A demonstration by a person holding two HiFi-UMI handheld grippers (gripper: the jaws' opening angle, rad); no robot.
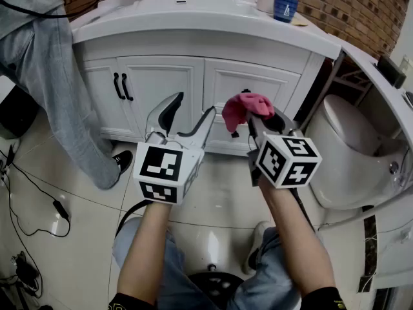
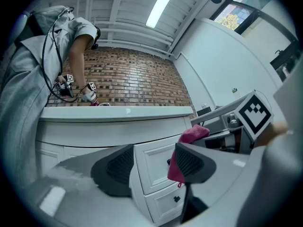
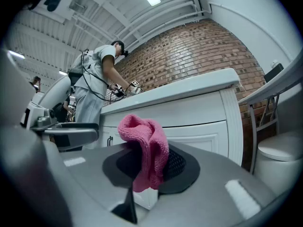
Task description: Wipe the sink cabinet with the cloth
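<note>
Holding a pink cloth point(image 1: 244, 107) in my right hand-held gripper point(image 1: 259, 123), I have the jaws clamped on it. In the right gripper view the cloth bunches above the jaws and drapes down between them. It hangs in front of the white cabinet point(image 1: 161, 76), level with the right-hand drawer front, and I cannot tell whether it touches the panel. My left hand-held gripper point(image 1: 192, 108) sits just beside the right one, jaws spread wide with nothing gripped. In the left gripper view I see only drawer fronts in the gap. Two black handles point(image 1: 121, 86) mark the left doors. A person in grey point(image 1: 51, 76) stands at the cabinet's left end. A toilet point(image 1: 352, 154) stands to the right.
</note>
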